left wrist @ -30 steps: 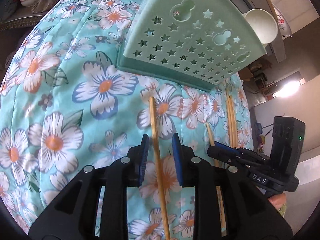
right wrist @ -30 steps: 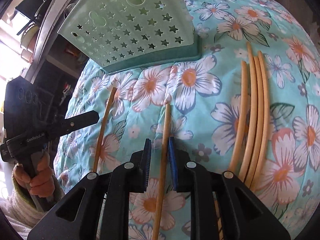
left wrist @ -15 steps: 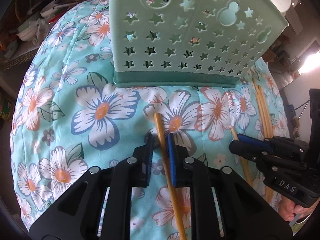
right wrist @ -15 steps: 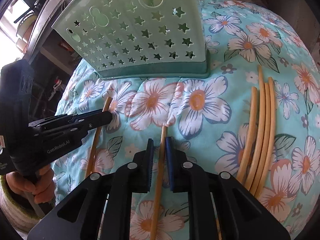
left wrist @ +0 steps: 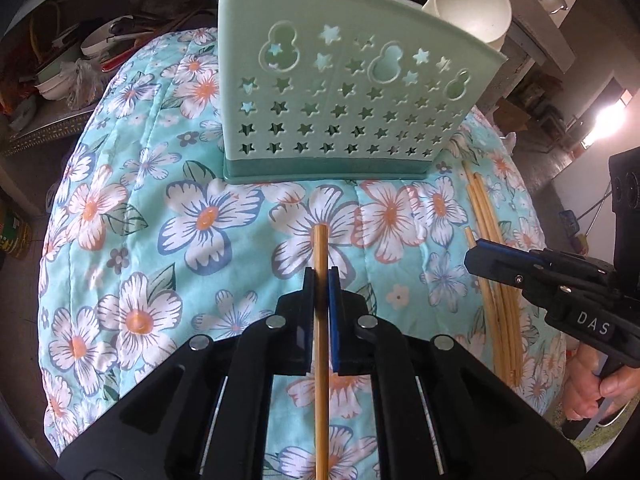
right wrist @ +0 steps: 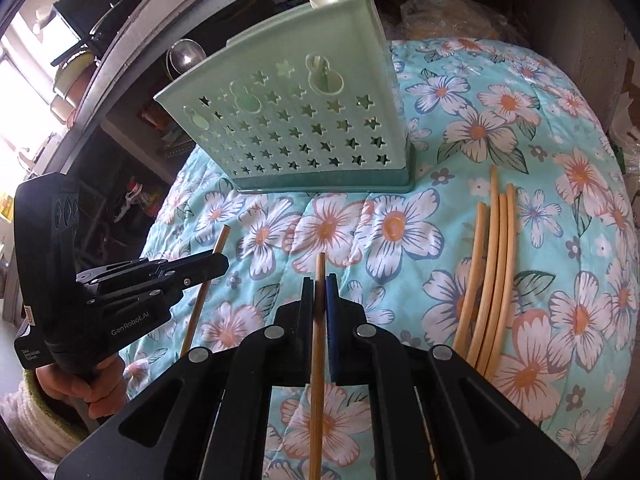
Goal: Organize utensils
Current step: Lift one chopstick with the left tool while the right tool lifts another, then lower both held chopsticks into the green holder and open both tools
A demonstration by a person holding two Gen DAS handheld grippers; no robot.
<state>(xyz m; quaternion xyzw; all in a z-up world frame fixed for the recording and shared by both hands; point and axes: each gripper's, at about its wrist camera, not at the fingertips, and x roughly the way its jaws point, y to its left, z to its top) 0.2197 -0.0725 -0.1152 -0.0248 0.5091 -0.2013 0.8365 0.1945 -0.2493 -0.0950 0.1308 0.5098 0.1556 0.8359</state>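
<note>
Each tool [left wrist: 320, 280] [right wrist: 319, 286] grips one chopstick [left wrist: 320, 248] [right wrist: 319, 268] before the holder [left wrist: 340, 92]

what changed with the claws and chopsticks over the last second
Both claws closed: the left claw now clamps one chopstick, the right claw another chopstick, and both are lifting. The green holder and the loose chopstick bundle on the floral cloth stayed put.

1. A quilted cloth [left wrist: 132, 208] printed with white and orange flowers on turquoise covers the work surface.
2. Behind it, dark shelves [left wrist: 60, 80] hold bowls [left wrist: 52, 82], bags and clutter.
3. A pale cup [left wrist: 472, 4] sits on a ledge above.
4. A bright lamp [left wrist: 612, 120] glares at one side.
5. Daylight floods a window [right wrist: 24, 64] at the other.
</note>
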